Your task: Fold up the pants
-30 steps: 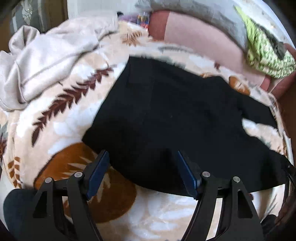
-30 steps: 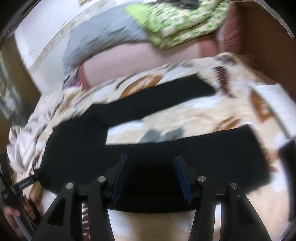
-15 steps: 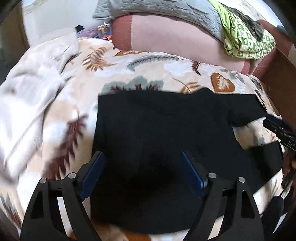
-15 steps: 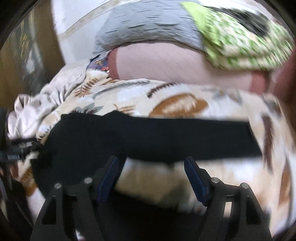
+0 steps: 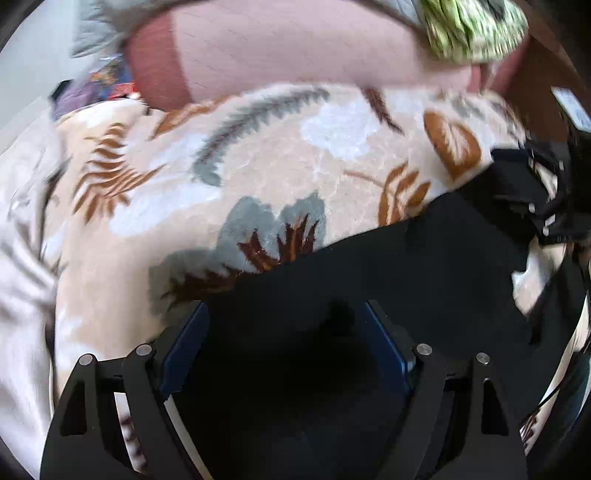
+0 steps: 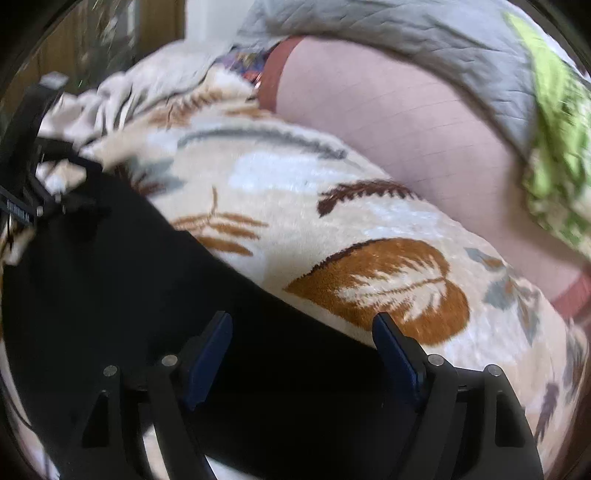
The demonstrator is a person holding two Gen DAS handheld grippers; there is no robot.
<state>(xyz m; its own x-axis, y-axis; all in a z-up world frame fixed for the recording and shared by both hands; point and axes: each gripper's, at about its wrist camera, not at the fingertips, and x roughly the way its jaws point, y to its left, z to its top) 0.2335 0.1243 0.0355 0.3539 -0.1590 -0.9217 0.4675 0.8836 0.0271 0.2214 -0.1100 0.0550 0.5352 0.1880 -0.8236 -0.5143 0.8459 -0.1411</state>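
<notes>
Black pants (image 5: pixel 424 266) lie flat on a leaf-print blanket (image 5: pixel 280 155). My left gripper (image 5: pixel 284 332) hangs over them, its blue pads wide apart with only flat cloth below, so it is open. In the left wrist view the right gripper (image 5: pixel 546 192) shows dark and blurred at the right edge, over the pants. In the right wrist view the pants (image 6: pixel 122 266) fill the left and bottom. My right gripper (image 6: pixel 303 350) is over their far edge, its jaws opening and pressing on nothing. The left gripper (image 6: pixel 26 177) shows at the left edge.
Behind the blanket lie a pink pillow (image 6: pixel 413 122), a grey quilt (image 6: pixel 388 33) and a green patterned cloth (image 6: pixel 554 155). A pale crumpled garment (image 6: pixel 122 96) lies at the blanket's left. Brown wood (image 5: pixel 543 81) stands at the right.
Both grippers have swung across the pants towards their far edge, so more blanket and pillow now show ahead. Both pairs of jaws stand wider than a second ago.
</notes>
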